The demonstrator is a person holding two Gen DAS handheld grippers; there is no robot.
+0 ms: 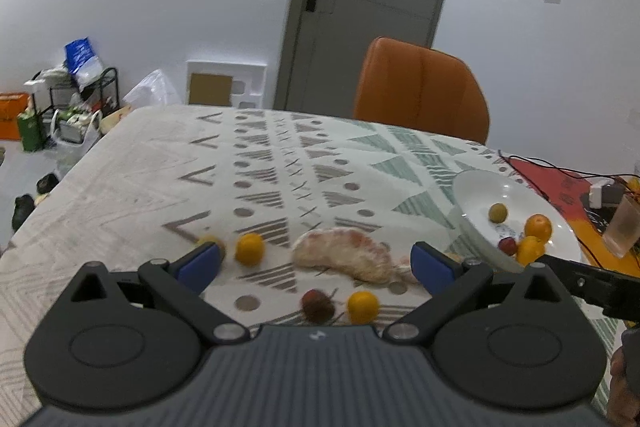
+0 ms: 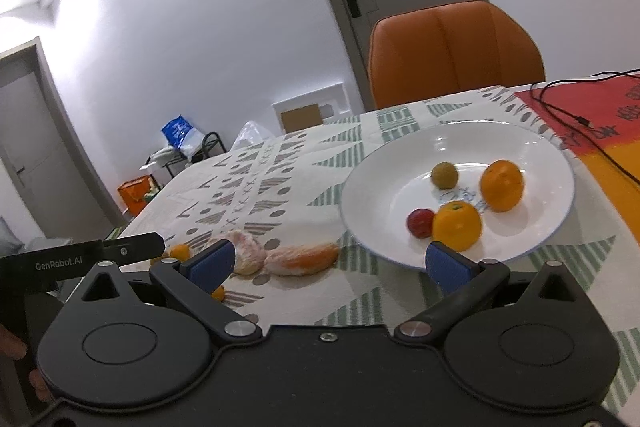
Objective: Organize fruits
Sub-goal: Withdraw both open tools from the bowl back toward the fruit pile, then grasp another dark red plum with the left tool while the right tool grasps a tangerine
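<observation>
Left gripper point(image 1: 316, 261) and right gripper point(image 2: 328, 263): jaws wide apart, nothing held. Left wrist view alone shows a red fruit point(image 1: 317, 305) and small orange point(image 1: 363, 307) loose on the counter point(image 1: 120, 179) by the peeled pomelo piece point(image 1: 344, 259). Right wrist view shows the white plate point(image 2: 532, 147) whole, holding two oranges, a red fruit, a green-brown one

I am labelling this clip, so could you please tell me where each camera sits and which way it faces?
Left wrist: on the left gripper, jaws open, looking across the table at loose fruit and the pomelo segment; the right gripper's edge shows at right.
Right wrist: on the right gripper, jaws open, facing the white plate; the left gripper's edge shows at left.
Shared: plate, pomelo segment, orange chair, door.
</observation>
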